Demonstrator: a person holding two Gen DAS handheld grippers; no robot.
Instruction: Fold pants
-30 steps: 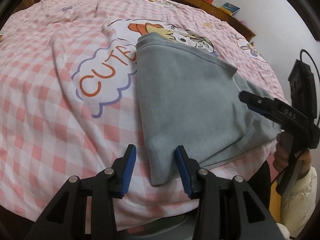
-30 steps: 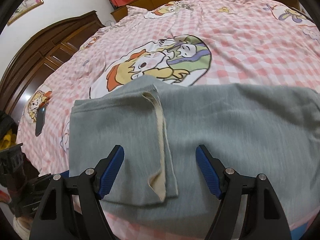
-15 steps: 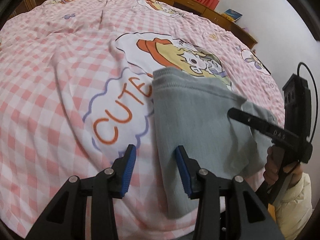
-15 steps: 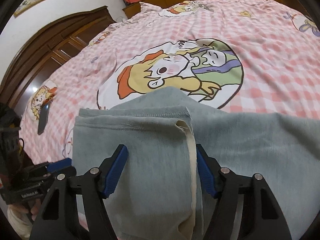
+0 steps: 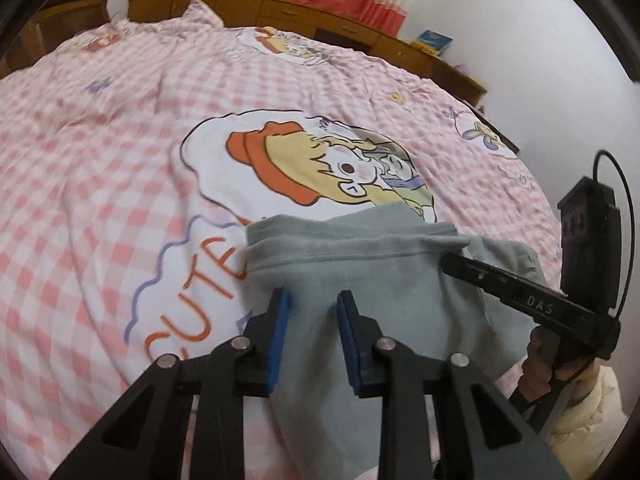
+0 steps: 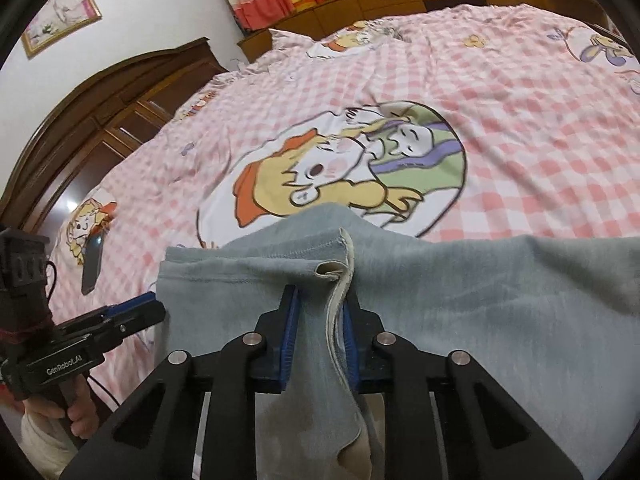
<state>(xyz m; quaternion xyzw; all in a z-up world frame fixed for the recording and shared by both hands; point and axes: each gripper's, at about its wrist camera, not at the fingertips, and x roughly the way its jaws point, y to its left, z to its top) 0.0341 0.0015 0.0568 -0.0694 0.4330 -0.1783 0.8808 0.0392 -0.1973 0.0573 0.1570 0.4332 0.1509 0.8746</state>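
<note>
Between the right gripper's (image 6: 318,320) jaws, which have just been closing, the pants' (image 6: 480,304) hem is pinched; the left gripper (image 5: 312,322), also just closing, is clamped on the same edge beside it. Both corners should be lifted evenly and carried forward together.

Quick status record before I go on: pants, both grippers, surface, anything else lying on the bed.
pants: grey pants, bunched at the near edge of the bed, hem raised
left gripper: jaws just closed in, pads on a fold of the pants
right gripper: jaws just closed in, pinching the hem where the pale lining shows
surface: pink checked bedsheet with cartoon print
other: dark phone flat on the sheet, apart from the pants
fold: not finished
</note>
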